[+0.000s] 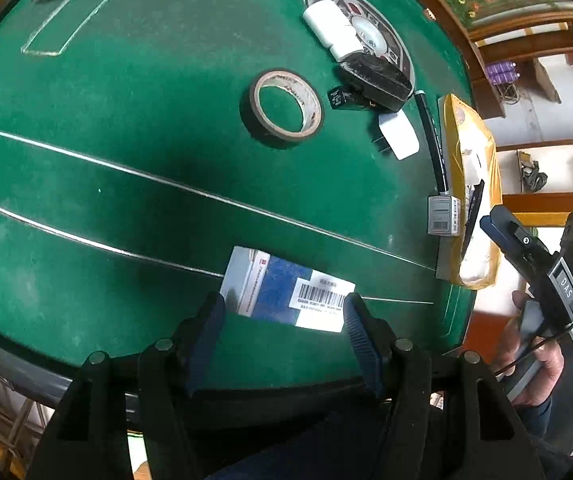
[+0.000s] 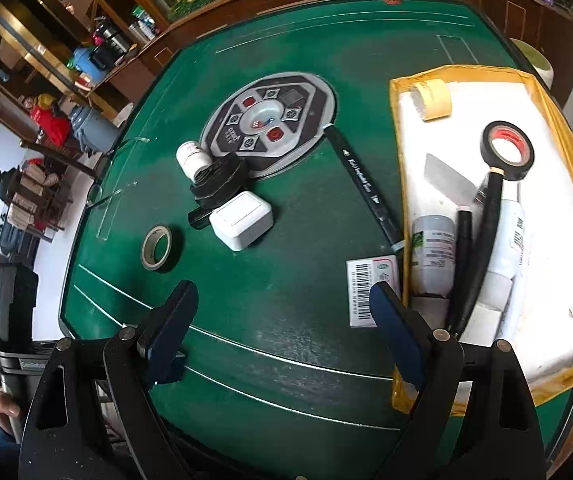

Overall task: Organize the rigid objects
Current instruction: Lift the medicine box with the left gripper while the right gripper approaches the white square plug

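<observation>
while the blue-white box [image 1: 286, 286] sits between the left gripper [image 1: 282, 312] fingers, this is how things stand:

landmark: yellow tray [image 2: 558, 128], at the green table [image 2: 286, 320] edge; all places given rel. to it.
left gripper: spread, a fingertip at each side of the box; pads look near or touching, can't tell if they press. box lies flat on the felt, well apart from the tray, on the side away from it.
right gripper: [image 2: 282, 304] spread, holding nothing, hovering over bare felt just beside the tray's near corner.
step in hand (my guess): pinch the box, then carry it to the tray.
how to do it well: centre the box between the pads, close across the short width, keep it level. lift clear of the felt before moving. come over the tray wall, not through it. set it on a free white patch, away from the black tape roll [image 2: 507, 150] and hose [image 2: 482, 240].
still outside the tray: tape ring [image 1: 282, 108], white switch box [image 2: 241, 219], black marker [image 2: 362, 184], small barcode box [image 2: 370, 292] touching the tray wall.
writing: "das" on the right gripper body in the left view; "genrobot" partly readable on the left one's body in the right view.
labels: barcode sticker on the blue-white box, digits too small. marker script unreadable.
</observation>
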A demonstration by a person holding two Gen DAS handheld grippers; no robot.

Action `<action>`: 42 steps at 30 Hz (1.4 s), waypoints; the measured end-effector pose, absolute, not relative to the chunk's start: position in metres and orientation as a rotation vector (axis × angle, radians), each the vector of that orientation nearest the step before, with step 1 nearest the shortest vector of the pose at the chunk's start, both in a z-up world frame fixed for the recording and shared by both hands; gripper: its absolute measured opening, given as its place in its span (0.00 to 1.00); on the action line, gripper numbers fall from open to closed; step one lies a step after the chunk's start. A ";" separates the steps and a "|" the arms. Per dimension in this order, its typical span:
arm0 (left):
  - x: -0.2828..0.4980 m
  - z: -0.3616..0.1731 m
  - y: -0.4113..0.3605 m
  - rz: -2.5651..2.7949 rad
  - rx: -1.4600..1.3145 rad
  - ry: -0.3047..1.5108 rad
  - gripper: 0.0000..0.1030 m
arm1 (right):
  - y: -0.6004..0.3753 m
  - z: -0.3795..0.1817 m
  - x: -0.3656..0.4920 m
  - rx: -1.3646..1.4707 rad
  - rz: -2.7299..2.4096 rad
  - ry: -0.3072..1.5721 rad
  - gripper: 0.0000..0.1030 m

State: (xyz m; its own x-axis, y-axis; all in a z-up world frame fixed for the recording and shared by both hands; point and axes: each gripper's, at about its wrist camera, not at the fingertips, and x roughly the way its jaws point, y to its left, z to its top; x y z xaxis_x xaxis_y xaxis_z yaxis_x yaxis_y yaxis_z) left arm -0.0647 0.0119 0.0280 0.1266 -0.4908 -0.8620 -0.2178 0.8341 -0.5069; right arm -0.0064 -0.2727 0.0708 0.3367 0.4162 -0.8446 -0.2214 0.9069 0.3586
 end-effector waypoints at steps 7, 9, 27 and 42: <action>-0.068 0.041 -0.018 -0.346 -0.479 1.467 0.60 | -0.273 0.072 -0.006 0.177 0.440 1.155 0.86; -0.071 0.057 -0.028 -0.348 -0.341 1.415 0.60 | -0.276 0.073 -0.006 0.177 0.440 1.149 0.86; -0.066 0.043 -0.103 -0.560 0.528 1.324 0.60 | -0.287 0.067 -0.016 0.214 0.420 1.149 0.86; -0.042 0.014 -0.039 -0.141 0.120 1.353 0.41 | -0.252 0.064 0.013 0.254 0.435 1.213 0.86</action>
